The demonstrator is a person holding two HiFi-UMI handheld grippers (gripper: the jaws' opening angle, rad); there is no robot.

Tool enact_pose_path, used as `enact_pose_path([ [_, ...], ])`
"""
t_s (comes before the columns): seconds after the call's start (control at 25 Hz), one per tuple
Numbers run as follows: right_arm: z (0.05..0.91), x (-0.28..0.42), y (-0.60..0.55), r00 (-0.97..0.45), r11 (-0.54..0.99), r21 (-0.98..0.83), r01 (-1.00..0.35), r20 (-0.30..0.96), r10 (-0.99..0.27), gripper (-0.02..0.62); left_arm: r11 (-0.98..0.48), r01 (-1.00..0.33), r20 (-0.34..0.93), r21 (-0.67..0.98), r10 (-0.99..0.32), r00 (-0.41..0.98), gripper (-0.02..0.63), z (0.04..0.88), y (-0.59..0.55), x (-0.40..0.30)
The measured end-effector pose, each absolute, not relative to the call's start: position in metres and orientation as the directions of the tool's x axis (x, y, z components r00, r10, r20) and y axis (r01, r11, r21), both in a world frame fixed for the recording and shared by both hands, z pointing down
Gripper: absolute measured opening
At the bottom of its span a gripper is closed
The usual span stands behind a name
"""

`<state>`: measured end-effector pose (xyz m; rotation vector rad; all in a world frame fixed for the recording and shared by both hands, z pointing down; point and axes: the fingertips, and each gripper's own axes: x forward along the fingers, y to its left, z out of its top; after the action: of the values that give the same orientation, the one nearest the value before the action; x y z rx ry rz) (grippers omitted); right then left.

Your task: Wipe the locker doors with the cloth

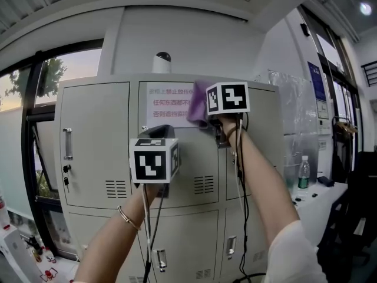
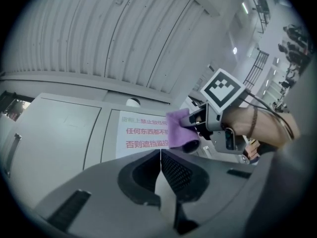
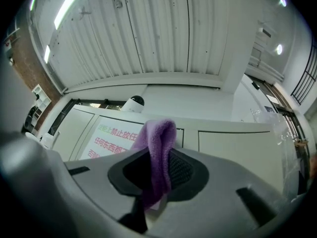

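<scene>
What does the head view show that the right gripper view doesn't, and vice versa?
Only the head view: the left gripper, lower in frame than the right one, the lower locker doors with handles and vents, a water bottle at right, and the window at left.
Only the right gripper view: the right gripper close up, its fingers shut on the purple cloth, and a ceiling light strip.
Both: the cloth, the red-lettered notice, and the dome camera on top.
</scene>
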<state>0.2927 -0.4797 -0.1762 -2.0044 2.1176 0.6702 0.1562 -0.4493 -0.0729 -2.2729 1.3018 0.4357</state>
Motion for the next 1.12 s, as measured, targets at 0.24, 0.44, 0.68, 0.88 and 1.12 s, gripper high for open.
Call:
enact_pose_path([
  [0.24,-0.17,0.328,-0.478,-0.042,-0.04,0.192,-0.981,-0.405,-0.913,0.061,-0.467,-0.846,-0.476,-0.257,-0.701,0.531,0.008,-0.067,-0.451,0.185],
  [0.44,-0.167,0.344,-0.477,-0.01,-0.074,0.183,-0.98,-0.418,-0.908,0.063,-0.478,-0.838,-0.473,-0.263,-0.693,0.544,0.008,-0.067,-0.45,0.196],
  [0.68,-0.165,0.34,-0.469,-0.027,-0.05,0.168,-0.985,-0.431,-0.902,0.063,-0.476,-0.839,-0.471,-0.263,-0.696,0.542,0.008,-0.068,-0.446,0.191],
  [0.88,-0.172,0.307,-0.449,-0.093,0.009,0.183,-0.983,-0.451,-0.888,0.063,-0.451,-0.855,-0.485,-0.255,-0.705,0.516,0.008,-0.072,-0.442,0.165],
  [1.12,-0.175,0.233,-0.433,-0.225,0.132,0.227,-0.965,-0.455,-0.862,0.063,-0.383,-0.896,-0.483,-0.227,-0.754,0.445,0.008,-0.066,-0.442,0.11],
])
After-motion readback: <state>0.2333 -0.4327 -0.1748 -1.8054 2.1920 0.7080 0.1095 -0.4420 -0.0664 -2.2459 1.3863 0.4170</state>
